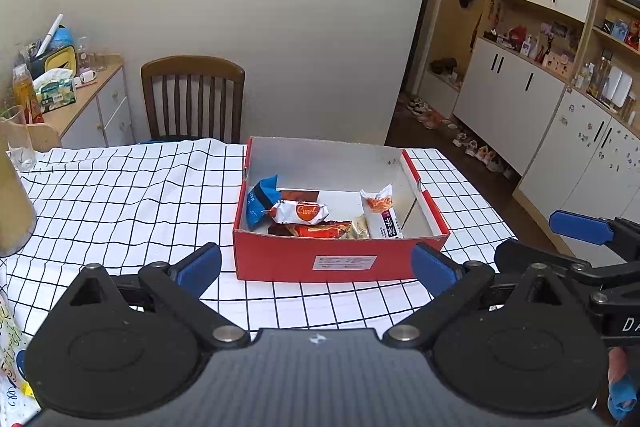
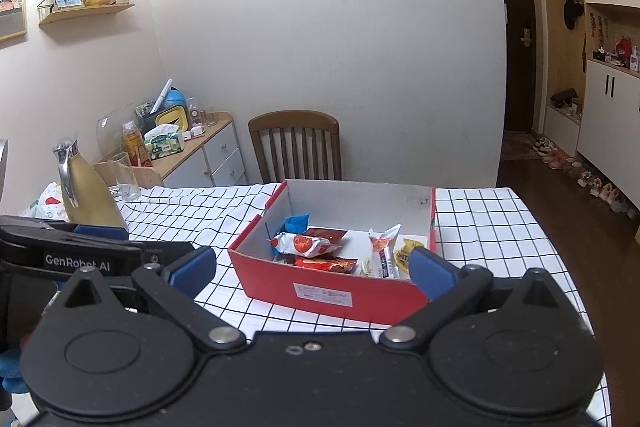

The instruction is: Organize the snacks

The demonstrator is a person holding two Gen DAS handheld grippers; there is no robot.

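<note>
Left wrist: rectangular red cardboard box (image 1: 340, 261), crinkly wrappers.

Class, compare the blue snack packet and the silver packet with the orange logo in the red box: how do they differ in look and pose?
The blue snack packet is plain blue with a dark band; the silver packet is shiny with an orange emblem. The blue packet stands tilted against the left wall of the red box; the silver packet lies flat across other snacks. The blue packet sits nearer the wall; the silver one sits beside it, nearer the middle. Both are sealed wrappers inside the box.
</note>
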